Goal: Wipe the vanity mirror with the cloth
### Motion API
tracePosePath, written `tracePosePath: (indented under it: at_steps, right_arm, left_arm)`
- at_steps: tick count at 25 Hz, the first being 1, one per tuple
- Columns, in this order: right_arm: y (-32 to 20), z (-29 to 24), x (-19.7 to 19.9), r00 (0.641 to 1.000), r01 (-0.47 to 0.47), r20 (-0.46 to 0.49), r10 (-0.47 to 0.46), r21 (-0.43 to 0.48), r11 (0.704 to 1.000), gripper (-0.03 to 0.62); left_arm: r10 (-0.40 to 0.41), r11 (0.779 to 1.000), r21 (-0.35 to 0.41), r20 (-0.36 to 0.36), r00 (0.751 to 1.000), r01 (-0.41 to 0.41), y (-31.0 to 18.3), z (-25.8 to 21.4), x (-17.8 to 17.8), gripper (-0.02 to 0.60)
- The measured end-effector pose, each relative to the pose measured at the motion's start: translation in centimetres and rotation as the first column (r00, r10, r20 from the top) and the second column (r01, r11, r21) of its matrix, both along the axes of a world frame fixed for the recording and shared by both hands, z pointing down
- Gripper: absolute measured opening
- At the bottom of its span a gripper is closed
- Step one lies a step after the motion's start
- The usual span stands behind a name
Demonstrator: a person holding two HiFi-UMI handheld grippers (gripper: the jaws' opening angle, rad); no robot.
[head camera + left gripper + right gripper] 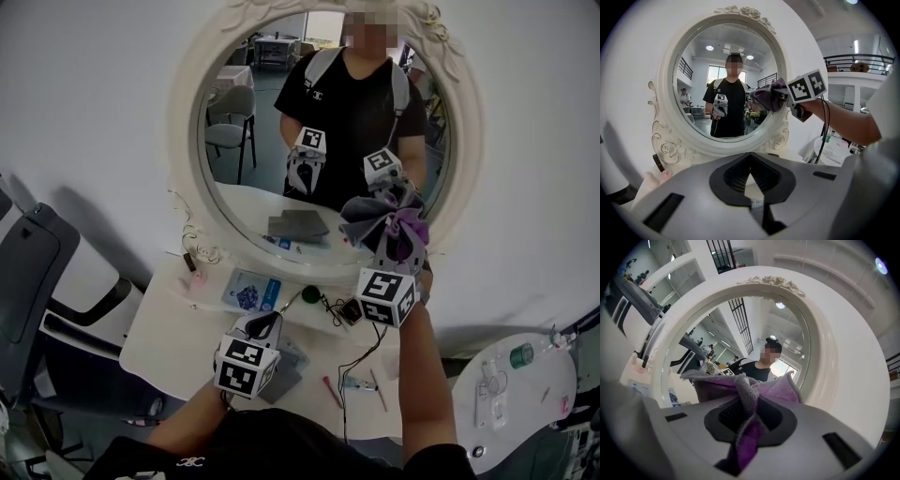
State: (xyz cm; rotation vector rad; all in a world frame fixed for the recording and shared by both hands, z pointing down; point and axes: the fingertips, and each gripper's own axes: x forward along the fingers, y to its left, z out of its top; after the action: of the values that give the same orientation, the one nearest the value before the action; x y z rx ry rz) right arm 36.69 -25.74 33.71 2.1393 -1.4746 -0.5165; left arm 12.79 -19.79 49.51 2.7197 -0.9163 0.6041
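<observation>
The oval vanity mirror (pixel 272 122) in its white carved frame (pixel 187 141) stands against the wall at the back of the table. My right gripper (pixel 394 251) is shut on a purple and grey cloth (pixel 389 225), which is bunched against the glass at the lower right, near the frame. In the right gripper view the cloth (pixel 754 390) fans out of the jaws in front of the mirror (pixel 754 329). My left gripper (pixel 265 325) hangs low over the table, shut, holding nothing. The left gripper view shows the mirror (pixel 703 70) and the cloth (pixel 768 96) at its right rim.
The white vanity table (pixel 164 333) carries a blue and white packet (pixel 251 291), a grey pad (pixel 292 364), black cables (pixel 361 352) and a red pen (pixel 333 392). A dark chair (pixel 37 272) stands left. A round white side table (pixel 525 384) stands right.
</observation>
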Motion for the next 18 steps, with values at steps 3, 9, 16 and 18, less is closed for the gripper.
tracePosePath:
  at_steps: [3,9,16,18]
  right_arm:
    - [-1.2,0.8,-2.3,0.995,0.088,-0.041,-0.089,-0.015,0.996,0.053]
    - [-3.0,-0.3,-5.6,0.997,0.082,0.000,-0.082,0.063,0.995,0.052]
    - [-5.2,-1.6,-9.7,0.991,0.136,-0.018,-0.135,0.073,0.988,0.054]
    - [-5.9,-1.9,-11.1,0.988,0.152,-0.016,-0.151,0.082,0.985,0.054]
  left_arm:
    - [-0.025,1.000,0.004,0.000,1.000,0.025,-0.7,-0.1,-1.2,0.006]
    - [-0.099,0.995,0.000,0.005,0.995,0.099,-2.2,0.0,-4.6,0.005]
    - [-0.133,0.991,-0.005,0.012,0.991,0.133,-3.2,0.3,-7.8,0.005]
    - [-0.138,0.990,-0.007,0.012,0.990,0.139,-3.5,0.4,-8.6,0.005]
